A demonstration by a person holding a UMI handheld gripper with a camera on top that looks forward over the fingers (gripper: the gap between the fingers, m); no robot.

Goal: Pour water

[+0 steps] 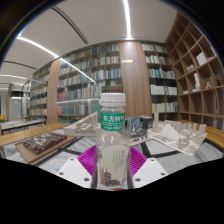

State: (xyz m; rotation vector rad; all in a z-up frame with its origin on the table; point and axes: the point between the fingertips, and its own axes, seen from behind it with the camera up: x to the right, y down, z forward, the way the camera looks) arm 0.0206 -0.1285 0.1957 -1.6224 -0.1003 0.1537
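Water bottle (pixel 113 140): clear plastic, white cap, green label band with white lettering (not legible). Upright, in the lower centre of the frame, directly between the two fingers of the gripper (pixel 113 162). Upper body and cap rise above the fingertips; lower body sits down between them.

Gripper state: closed on the bottle. Purple pads (pixel 92 158) meet the bottle wall at left and right with no visible gap on either side. White finger bodies show at the bottom of the frame, left and right of the bottle.

Surface: counter (pixel 60 150) with a light wooden top runs across the middle of the frame behind the bottle. Whether the bottle's base rests on it cannot be told; the base is hidden. Left of the bottle, on the counter, a dark tray-like object (pixel 40 143) with unclear contents. Right of the bottle, pale clutter (pixel 168 135), possibly papers or boxes; not identifiable. Small items stand just behind the bottle at right, too small to name.

Room: library-like. Tall wooden bookshelves (pixel 100 75) filled with books span the back wall, upper centre of the frame. Open cubby shelving (pixel 198 65) lines the upper right, partly filled. White ceiling with long strip lights (pixel 45 48) at upper left and top centre.
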